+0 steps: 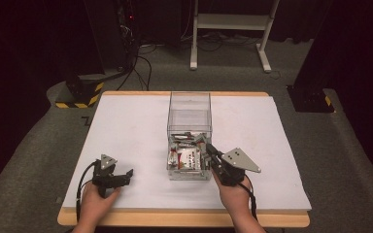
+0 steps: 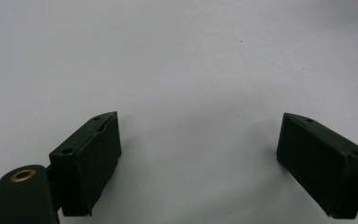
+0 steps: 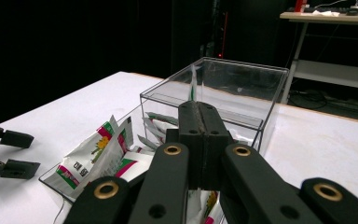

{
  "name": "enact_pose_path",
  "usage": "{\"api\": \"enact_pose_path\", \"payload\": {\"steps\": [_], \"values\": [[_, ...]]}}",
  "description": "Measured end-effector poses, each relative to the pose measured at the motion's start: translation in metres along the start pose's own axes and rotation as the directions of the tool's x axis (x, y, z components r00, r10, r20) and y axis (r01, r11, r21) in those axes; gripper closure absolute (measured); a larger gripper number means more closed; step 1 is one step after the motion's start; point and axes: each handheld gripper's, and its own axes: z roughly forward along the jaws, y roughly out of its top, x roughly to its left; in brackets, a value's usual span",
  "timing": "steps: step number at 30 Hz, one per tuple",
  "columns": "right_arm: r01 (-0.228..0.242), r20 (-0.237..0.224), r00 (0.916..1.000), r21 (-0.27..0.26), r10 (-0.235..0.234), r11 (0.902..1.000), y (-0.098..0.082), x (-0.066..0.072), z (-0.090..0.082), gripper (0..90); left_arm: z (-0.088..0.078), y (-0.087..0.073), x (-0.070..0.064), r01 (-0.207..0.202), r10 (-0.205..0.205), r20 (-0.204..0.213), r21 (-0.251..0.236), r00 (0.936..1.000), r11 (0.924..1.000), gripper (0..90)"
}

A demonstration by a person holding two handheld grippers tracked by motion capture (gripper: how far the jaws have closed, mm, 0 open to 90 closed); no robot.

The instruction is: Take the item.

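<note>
A clear plastic box (image 1: 190,103) stands mid-table with two compartments. Its near one holds several seed packets (image 1: 187,158), white with red and green print (image 3: 102,149); the far one looks bare. My right gripper (image 1: 208,145) hovers over the near compartment's right corner, jaws pressed together (image 3: 199,109). A thin pale sliver stands just above their seam; I cannot tell whether it is held. My left gripper (image 1: 126,175) rests low on the white tabletop (image 2: 191,56) at the front left, jaws wide apart (image 2: 198,140) with nothing between them. It also shows at the left edge of the right gripper view (image 3: 18,154).
The white table top (image 1: 126,126) has a wooden edge (image 1: 184,219) along the front. Behind the table stand a white desk frame (image 1: 230,22), black posts with yellow-striped bases (image 1: 80,99) and floor cables (image 1: 143,63).
</note>
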Motion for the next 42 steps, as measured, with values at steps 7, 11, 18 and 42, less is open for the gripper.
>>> {"api": "enact_pose_path", "payload": {"steps": [7, 11, 18, 42], "values": [[-0.002, 0.004, 1.0, -0.017, 0.003, 0.9999, 0.003, -0.003, -0.003, 90.0, 0.0, 0.0, 0.0, 0.0, 0.0, 0.0, 0.0, 1.0, 1.0, 13.9], [-0.003, 0.006, 1.0, -0.018, 0.003, 0.9998, 0.004, -0.004, -0.004, 90.0, 0.0, 0.0, 0.0, 0.0, 0.0, 0.0, 0.0, 1.0, 1.0, 13.9], [0.0, 0.011, 0.9999, -0.032, 0.001, 0.9995, 0.007, -0.006, -0.007, 90.0, 0.0, 0.0, 0.0, -0.002, 0.002, 0.0, 0.0, 1.0, 1.0, 13.9], [0.0, 0.106, 0.9943, -0.027, 0.003, 0.9996, 0.02, -0.042, 0.003, 90.0, 0.0, 0.0, 0.0, 0.0, 0.0, 0.0, 0.001, 1.0, 1.0, 13.9]]}}
